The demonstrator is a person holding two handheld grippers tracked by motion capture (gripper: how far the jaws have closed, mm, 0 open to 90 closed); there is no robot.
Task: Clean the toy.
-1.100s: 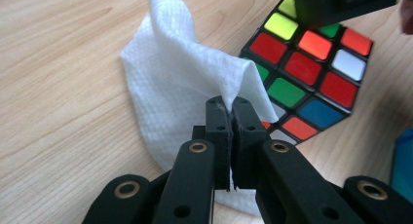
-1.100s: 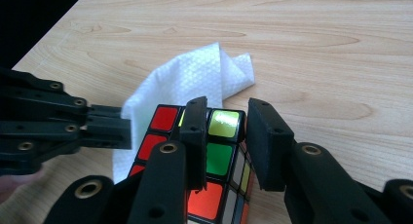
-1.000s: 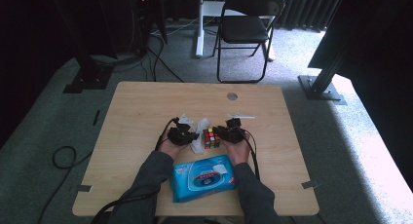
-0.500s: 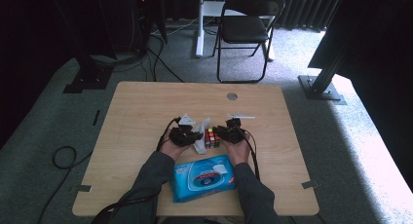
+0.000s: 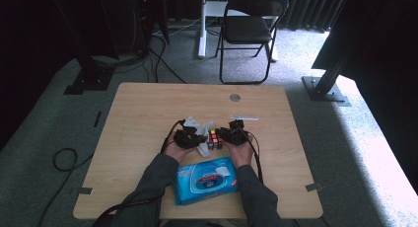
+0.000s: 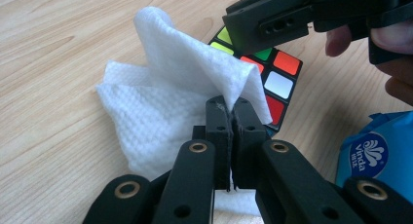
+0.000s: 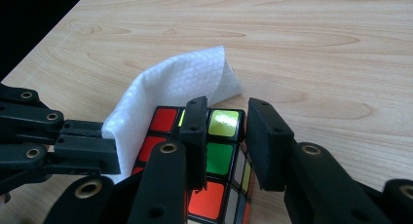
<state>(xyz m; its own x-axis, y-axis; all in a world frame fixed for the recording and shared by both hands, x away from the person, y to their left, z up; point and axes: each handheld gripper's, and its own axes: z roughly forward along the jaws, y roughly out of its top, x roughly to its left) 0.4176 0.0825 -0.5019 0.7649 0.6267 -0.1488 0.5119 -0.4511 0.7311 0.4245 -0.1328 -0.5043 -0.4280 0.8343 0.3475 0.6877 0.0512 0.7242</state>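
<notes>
Wipes pack (image 5: 206, 186), blue, sits nearest my edge of the table (image 5: 148, 113), between my forearms; its blue corner w/ Vinda logo shows in the left gripper view too. Just beyond it: my left gripper (image 6: 228, 118), jaws clamped tight on a fold of the white wet wipe (image 6: 165, 102). Wipe stands up from the pinch and drapes against the Rubik's cube (image 6: 272, 83), rest of it lying on the wood. My right gripper (image 7: 224, 131) is closed on the cube, one jaw on the top face, other down its side; cube sits on the table, wipe touching its far-left side. Farther out: round grommet (image 5: 235, 97) in the tabletop. Past the table, black folding chair (image 5: 249, 29) on grey carpet.
</notes>
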